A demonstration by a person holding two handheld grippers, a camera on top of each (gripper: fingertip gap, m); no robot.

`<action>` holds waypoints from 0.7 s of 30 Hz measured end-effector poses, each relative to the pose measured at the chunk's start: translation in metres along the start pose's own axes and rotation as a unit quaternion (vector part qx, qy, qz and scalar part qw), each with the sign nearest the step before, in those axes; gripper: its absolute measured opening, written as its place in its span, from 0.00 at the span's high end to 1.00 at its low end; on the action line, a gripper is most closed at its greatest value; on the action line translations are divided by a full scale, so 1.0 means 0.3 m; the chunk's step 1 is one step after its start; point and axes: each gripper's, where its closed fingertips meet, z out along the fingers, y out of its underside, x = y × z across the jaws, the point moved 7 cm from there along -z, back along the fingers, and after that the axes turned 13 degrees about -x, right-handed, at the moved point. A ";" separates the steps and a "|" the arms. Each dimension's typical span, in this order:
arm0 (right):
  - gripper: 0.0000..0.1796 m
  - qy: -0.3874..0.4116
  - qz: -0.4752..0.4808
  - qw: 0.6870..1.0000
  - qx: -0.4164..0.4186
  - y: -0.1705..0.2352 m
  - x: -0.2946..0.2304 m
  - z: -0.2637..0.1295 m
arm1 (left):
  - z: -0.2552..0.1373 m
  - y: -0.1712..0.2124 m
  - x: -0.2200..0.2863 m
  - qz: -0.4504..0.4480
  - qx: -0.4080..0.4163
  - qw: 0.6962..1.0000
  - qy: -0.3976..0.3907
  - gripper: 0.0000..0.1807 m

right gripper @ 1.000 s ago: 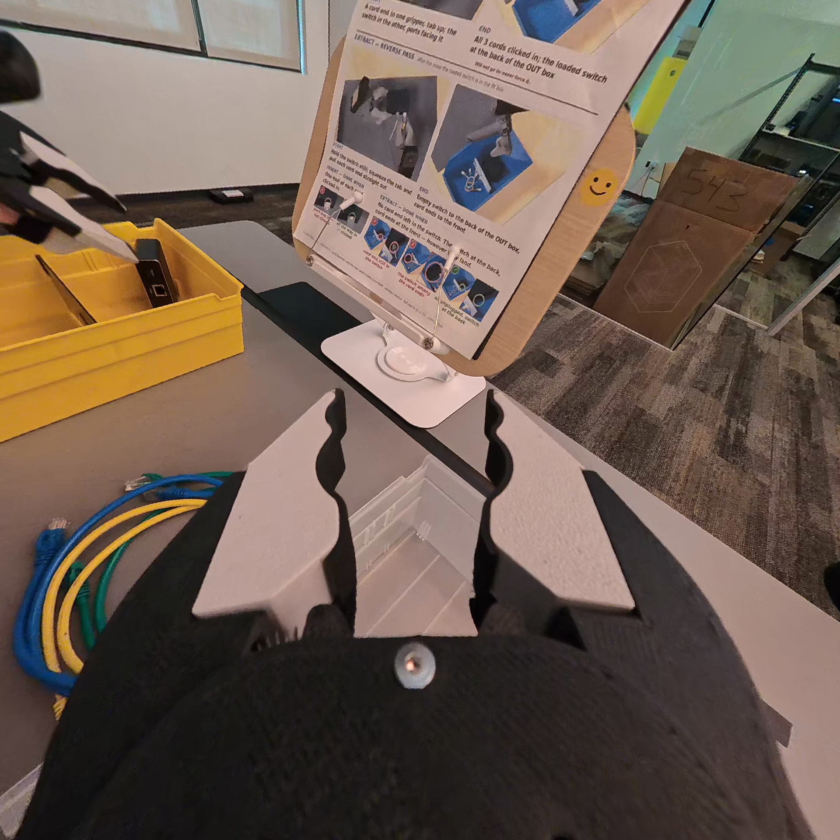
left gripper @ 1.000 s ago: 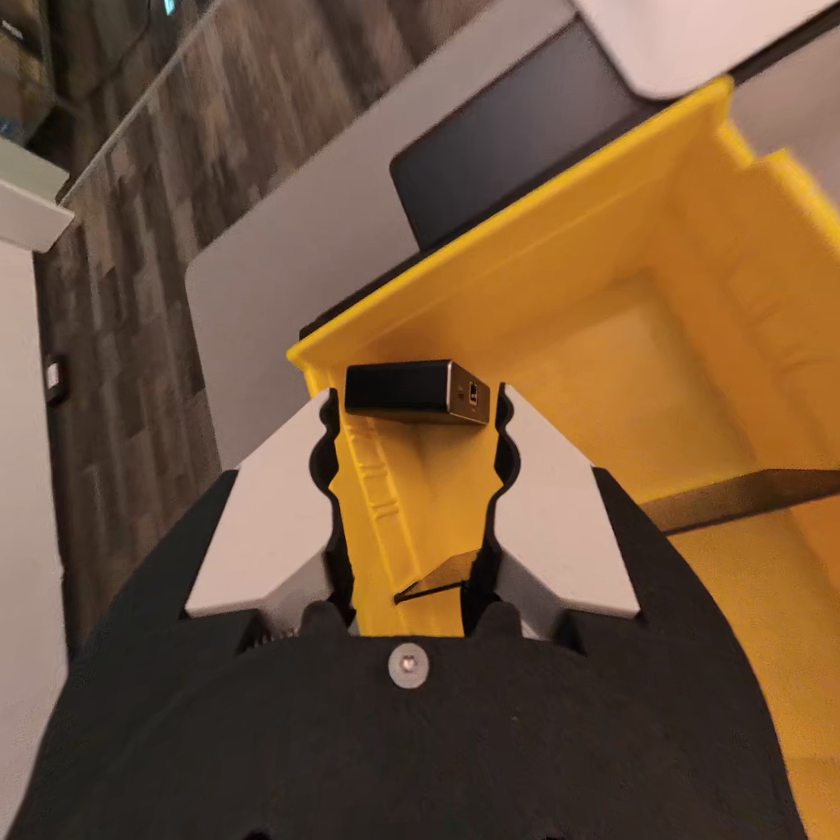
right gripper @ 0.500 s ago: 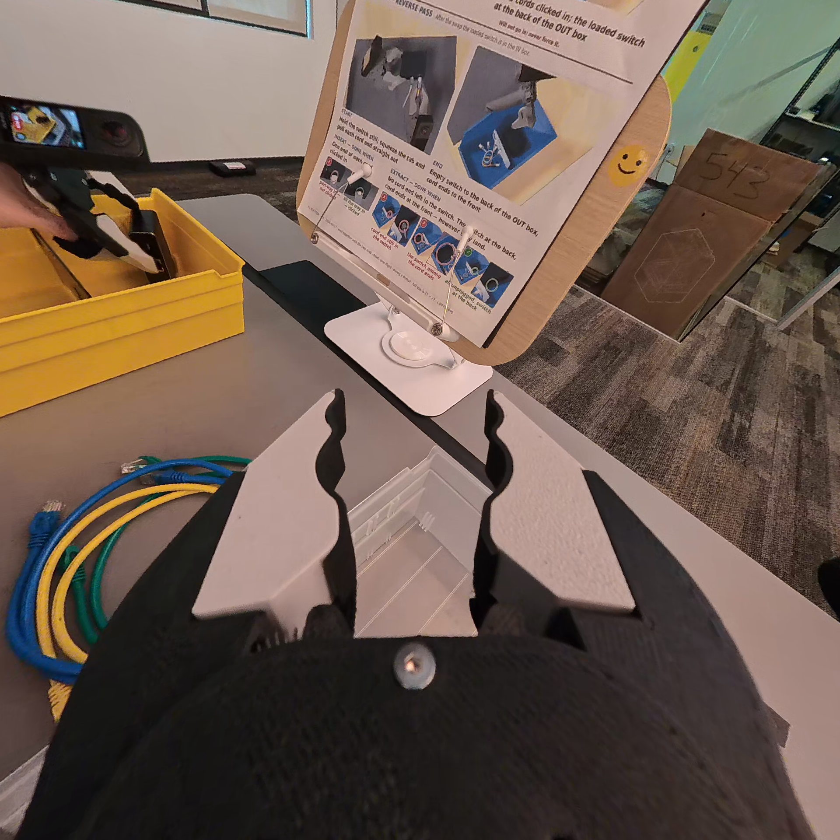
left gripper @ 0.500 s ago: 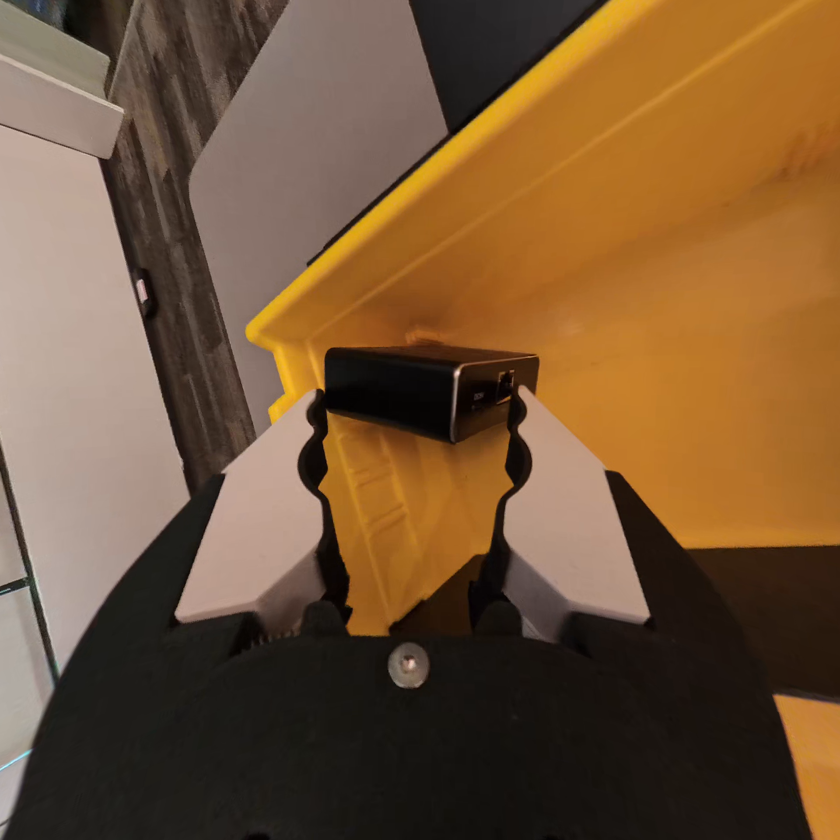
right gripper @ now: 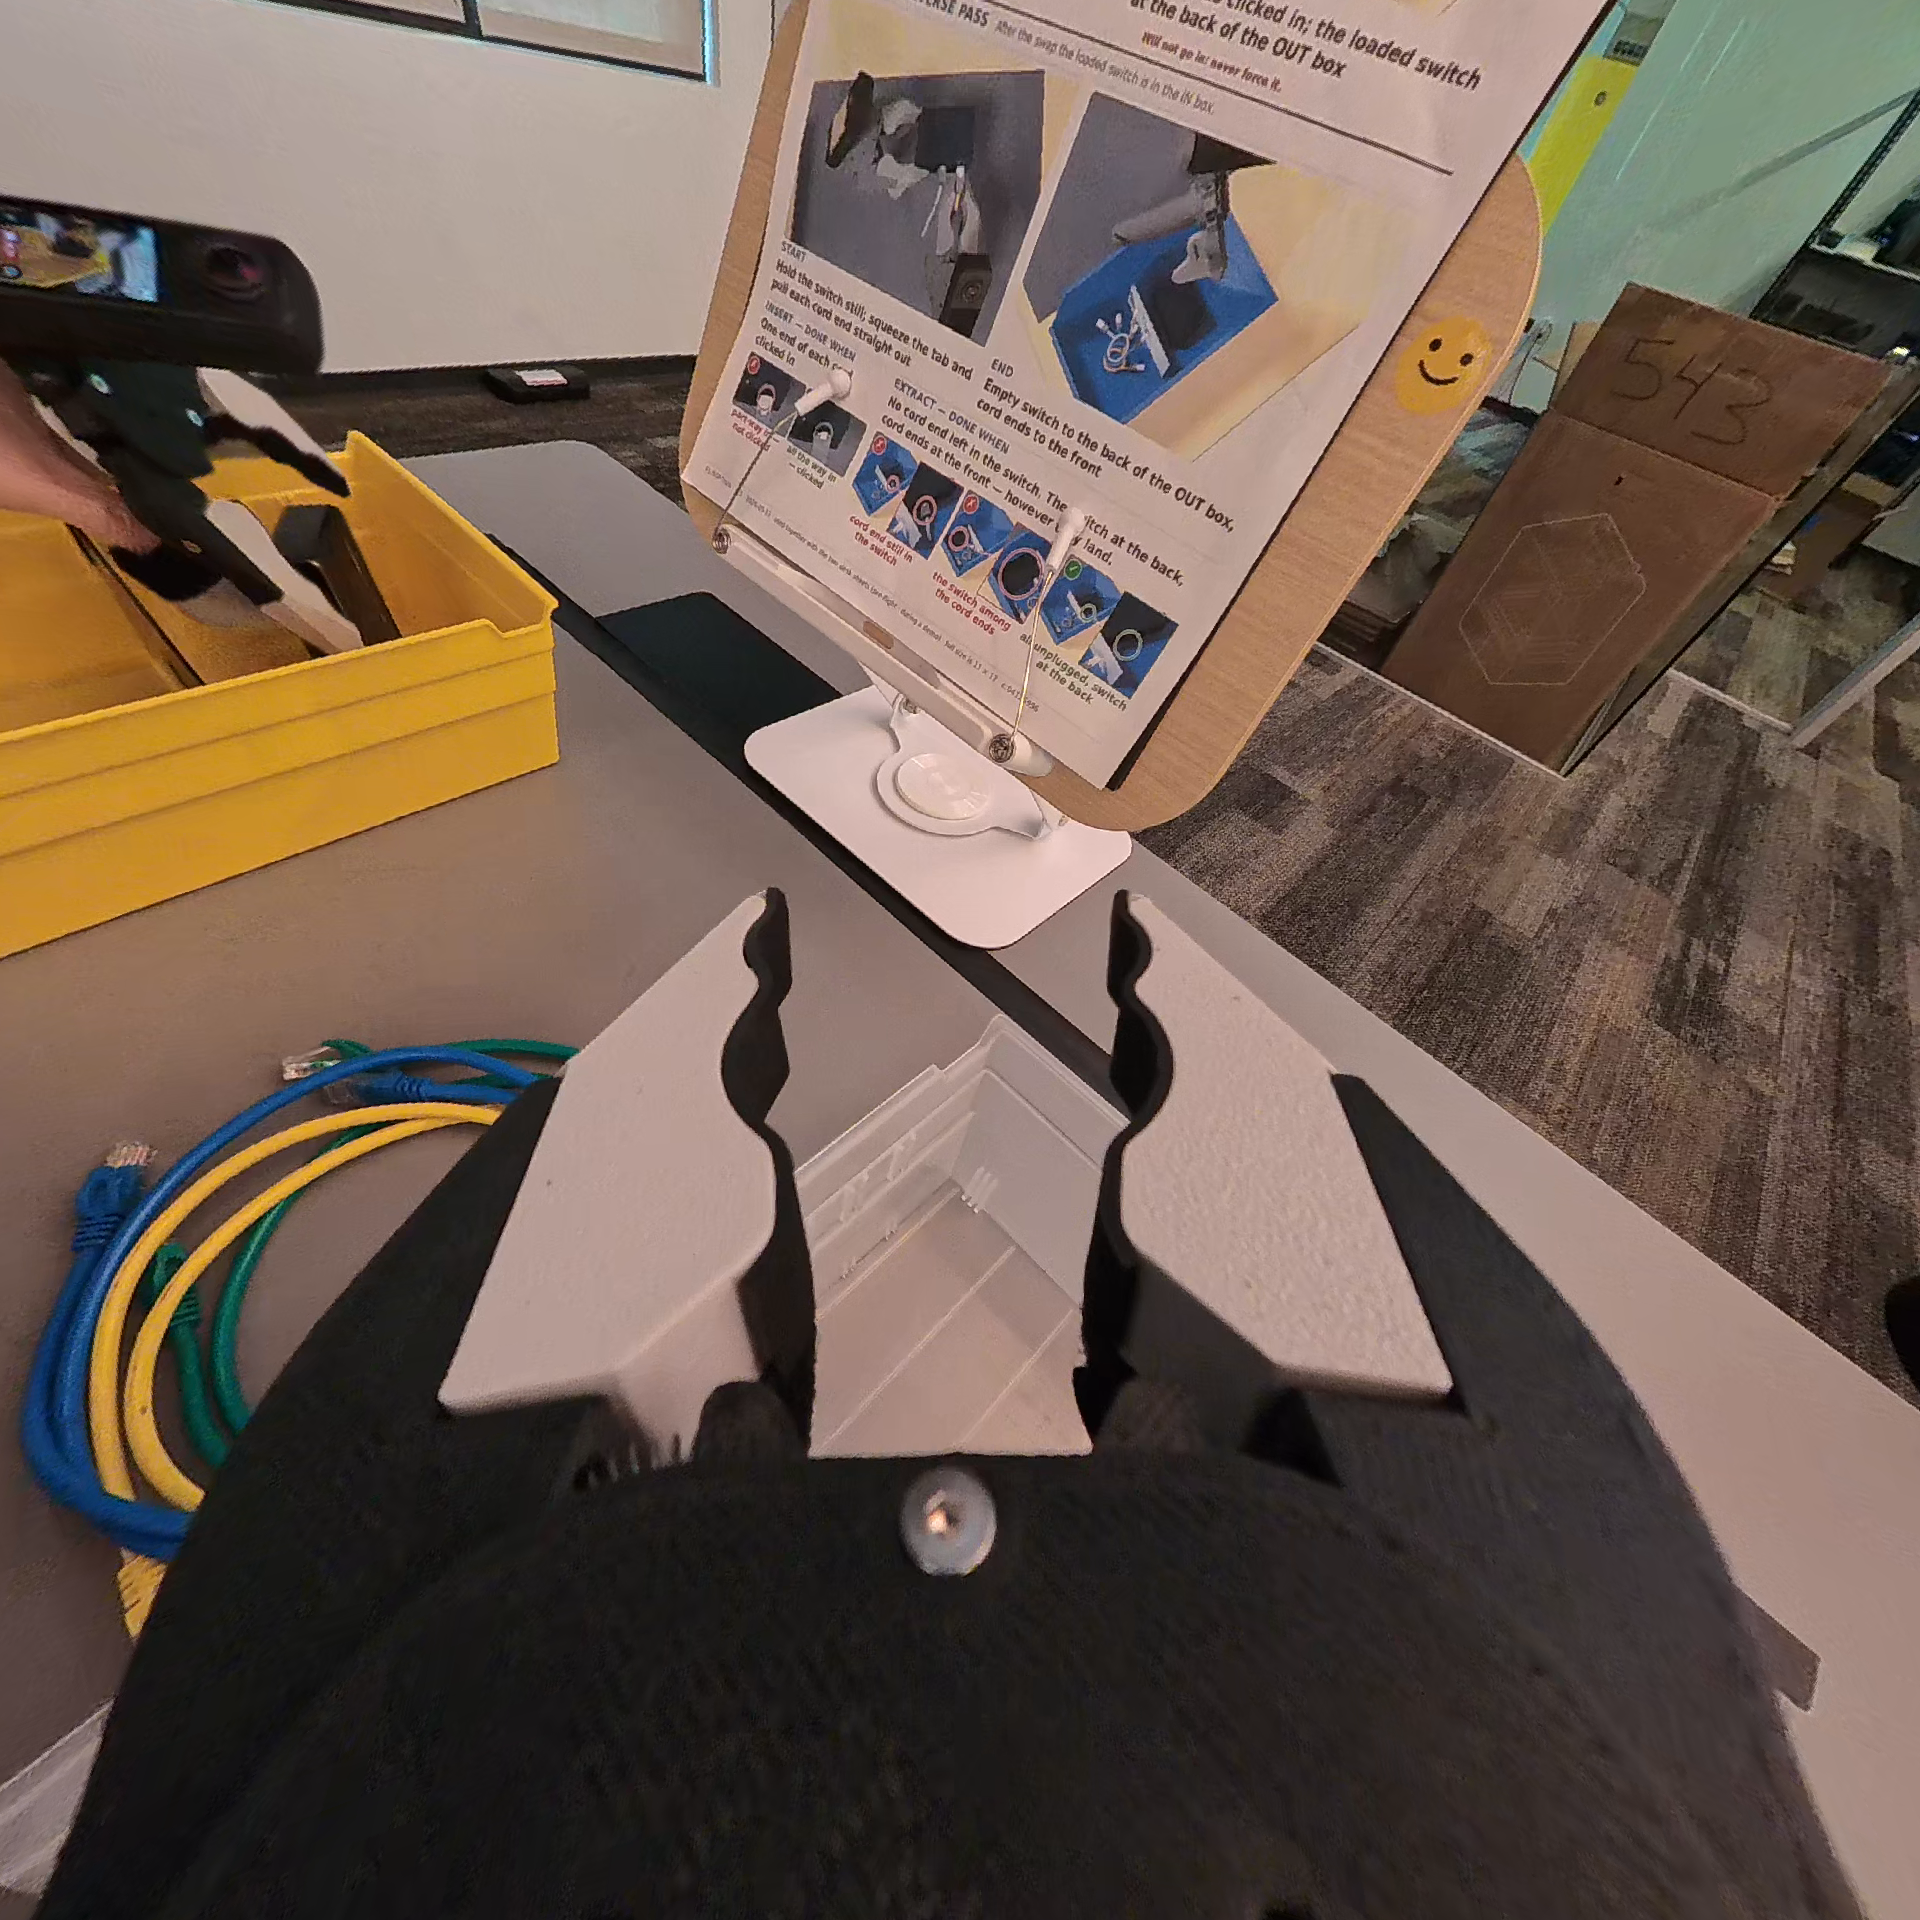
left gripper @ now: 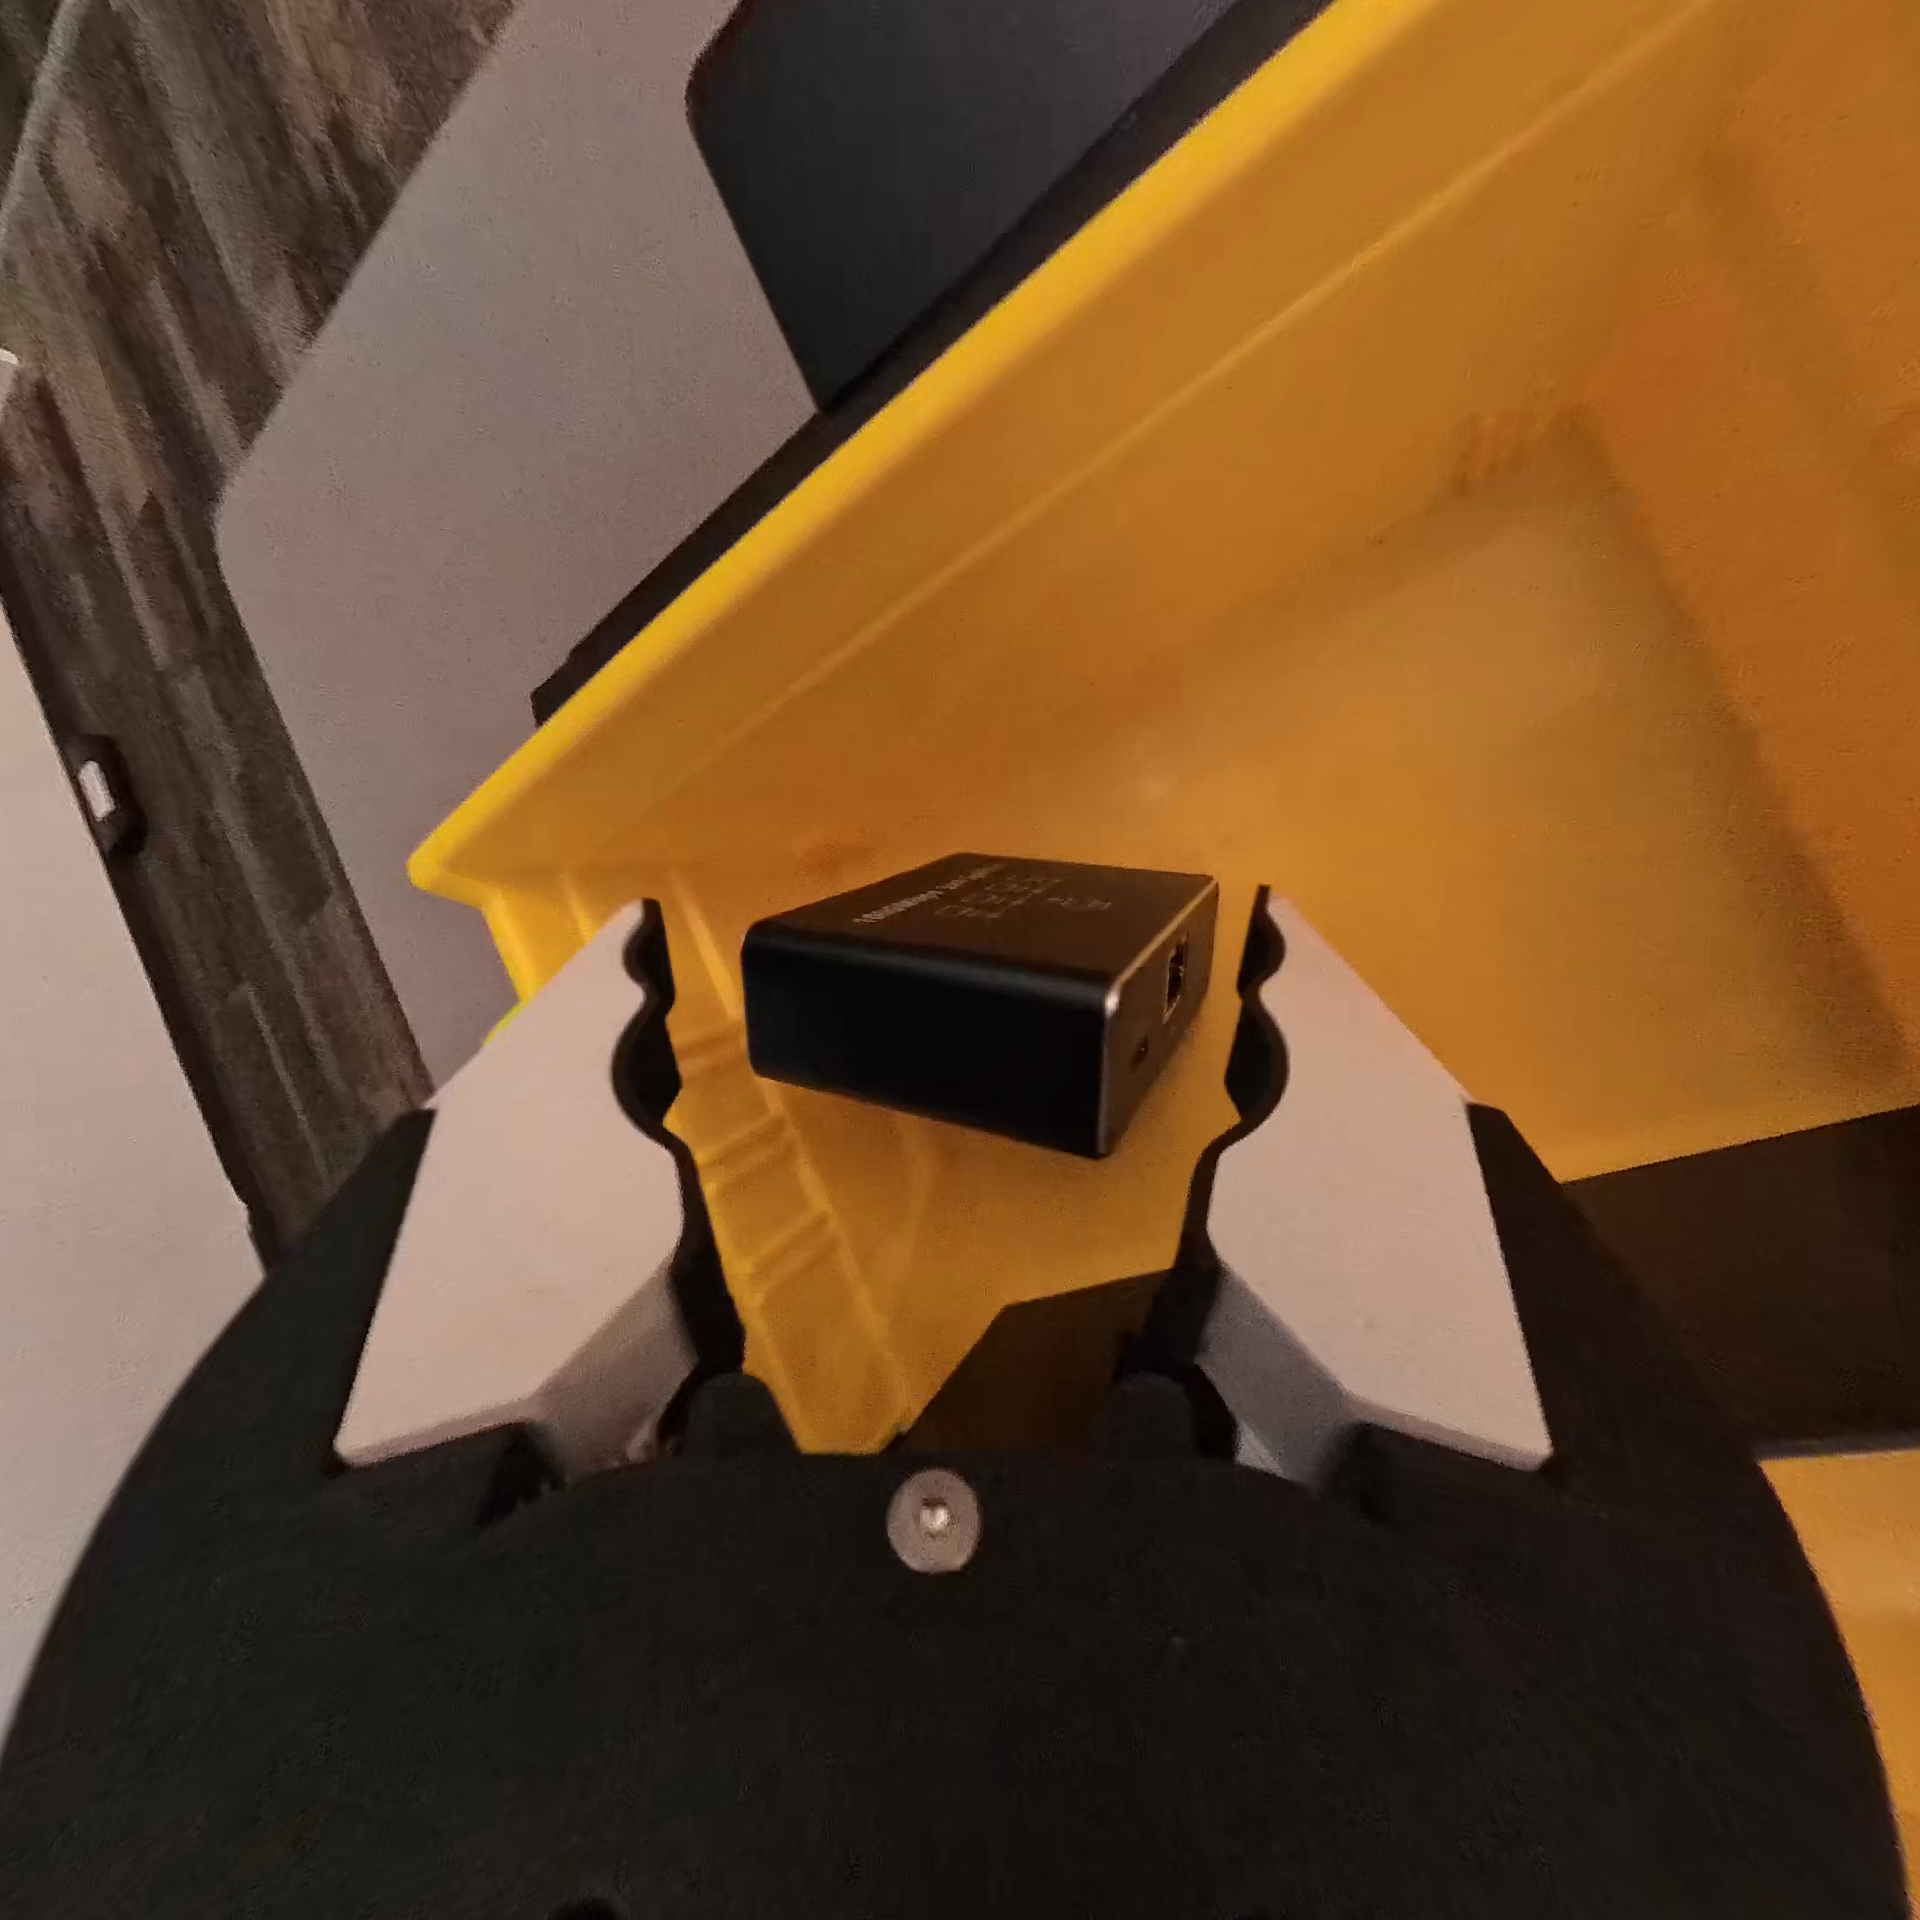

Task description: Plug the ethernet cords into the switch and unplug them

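The black ethernet switch (left gripper: 966, 997) lies in the corner of the yellow bin (left gripper: 1143, 520), with a port on its right end face. My left gripper (left gripper: 953, 906) is open around it, with a gap on each side between fingers and switch. In the right wrist view the switch (right gripper: 332, 566) shows dark inside the yellow bin (right gripper: 260, 748), with the left gripper over it. My right gripper (right gripper: 951, 904) is open and empty above a white bin (right gripper: 935, 1195). Blue (right gripper: 73, 1351), yellow (right gripper: 114, 1330) and green (right gripper: 234, 1299) ethernet cords lie coiled on the grey table, left of the right gripper.
An instruction board (right gripper: 1091, 364) on a white stand (right gripper: 935, 831) is at the table's far edge. A black divider (left gripper: 1745, 1247) crosses the yellow bin. A dark mat (right gripper: 707, 655) lies behind the bin. A hand (right gripper: 62, 488) holds the left gripper. Carpeted floor and cardboard boxes (right gripper: 1621, 540) lie to the right. Spacing between my two grippers at the tips: around 50 centimetres.
The left gripper carried the switch down into the yellow bin's corner and opened, so the switch now lies free between its fingers. The right gripper has barely moved.
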 end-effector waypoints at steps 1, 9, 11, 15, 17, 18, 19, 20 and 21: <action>0.66 -0.001 -0.001 1.000 -0.001 0.001 -0.001 0.002 | 0.017 0.008 -0.001 -0.003 -0.011 1.000 0.010 0.38; 0.66 0.000 -0.004 1.000 -0.004 0.003 -0.004 0.007 | 0.071 0.007 0.011 0.004 -0.005 0.999 0.054 0.48; 0.66 0.000 -0.003 1.000 -0.006 0.006 -0.001 0.008 | 0.053 -0.006 0.020 0.001 0.007 0.997 0.074 0.52; 0.66 0.001 0.000 1.000 -0.006 0.009 0.006 0.007 | 0.008 -0.018 0.031 -0.002 0.024 0.994 0.108 0.54; 0.66 0.001 0.000 1.000 -0.006 0.010 0.008 0.006 | -0.017 -0.021 0.028 -0.005 0.036 0.993 0.112 0.54; 0.66 0.000 0.000 1.000 -0.006 0.010 0.009 0.006 | -0.030 -0.024 0.023 -0.008 0.042 0.993 0.110 0.54; 0.66 0.000 0.001 1.000 -0.006 0.011 0.010 0.006 | -0.049 -0.026 0.018 -0.012 0.051 0.993 0.109 0.54; 0.66 0.000 0.001 1.000 -0.006 0.011 0.010 0.007 | -0.078 -0.027 0.012 -0.015 0.064 0.992 0.108 0.55; 0.66 0.000 0.001 1.000 -0.006 0.011 0.010 0.007 | -0.115 -0.031 0.007 -0.020 0.082 0.991 0.108 0.55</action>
